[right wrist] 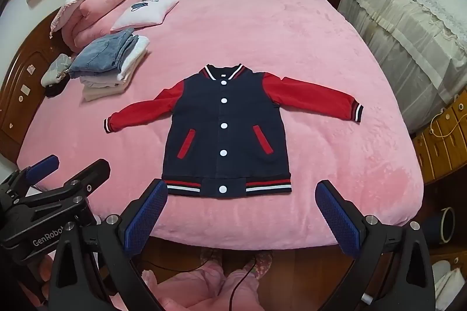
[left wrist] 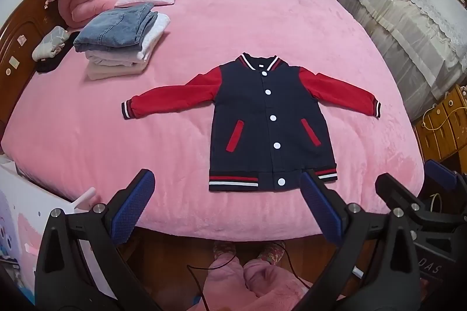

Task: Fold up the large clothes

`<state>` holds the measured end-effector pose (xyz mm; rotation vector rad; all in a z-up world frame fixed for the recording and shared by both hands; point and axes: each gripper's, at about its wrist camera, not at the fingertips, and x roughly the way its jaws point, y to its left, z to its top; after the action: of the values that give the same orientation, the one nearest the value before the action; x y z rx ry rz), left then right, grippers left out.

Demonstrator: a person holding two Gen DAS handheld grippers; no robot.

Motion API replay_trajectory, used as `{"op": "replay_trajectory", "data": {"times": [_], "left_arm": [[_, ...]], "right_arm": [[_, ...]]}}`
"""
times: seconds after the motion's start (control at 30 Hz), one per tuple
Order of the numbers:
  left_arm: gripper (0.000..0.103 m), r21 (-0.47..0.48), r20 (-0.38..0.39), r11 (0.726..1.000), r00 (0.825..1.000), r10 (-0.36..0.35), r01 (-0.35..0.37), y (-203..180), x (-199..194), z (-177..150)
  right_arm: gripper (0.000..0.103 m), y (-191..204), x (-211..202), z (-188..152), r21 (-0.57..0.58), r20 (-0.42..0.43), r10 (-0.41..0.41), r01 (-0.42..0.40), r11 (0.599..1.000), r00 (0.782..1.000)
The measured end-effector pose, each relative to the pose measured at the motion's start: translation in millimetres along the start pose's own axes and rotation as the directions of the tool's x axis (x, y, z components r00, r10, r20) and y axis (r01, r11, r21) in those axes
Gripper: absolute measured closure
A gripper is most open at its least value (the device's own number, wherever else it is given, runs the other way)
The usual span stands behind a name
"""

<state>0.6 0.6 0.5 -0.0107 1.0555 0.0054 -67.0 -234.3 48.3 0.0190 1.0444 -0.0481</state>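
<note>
A: One bed [left wrist: 262,19], pink, bearing the jacket [left wrist: 271,121] flat, buttoned, sleeves out. Why?
B: Likely ready for folding. Beyond its left sleeve, folded stack [left wrist: 122,39].
A: Grippers?
B: Left gripper [left wrist: 227,206], right gripper [right wrist: 242,211]: spread, empty, short of hem.

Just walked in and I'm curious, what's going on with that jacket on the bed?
A person holds the left gripper and right gripper, both open and hovering at the bed's near edge. The navy and red jacket lies flat, buttoned, sleeves spread, not yet folded. A stack of folded clothes sits near the pillows.
</note>
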Motion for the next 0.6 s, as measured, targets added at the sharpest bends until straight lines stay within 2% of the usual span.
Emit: {"op": "replay_trajectory", "data": {"times": [0.6], "left_arm": [[0.005,0.008,0.01,1.0,1.0,0.011,-0.011,-0.5,-2.9,5.6]], "right_arm": [[0.0,-3.1,-8.1,2.9,-0.004,0.014,-0.012,0.012,1.0,1.0]]}}
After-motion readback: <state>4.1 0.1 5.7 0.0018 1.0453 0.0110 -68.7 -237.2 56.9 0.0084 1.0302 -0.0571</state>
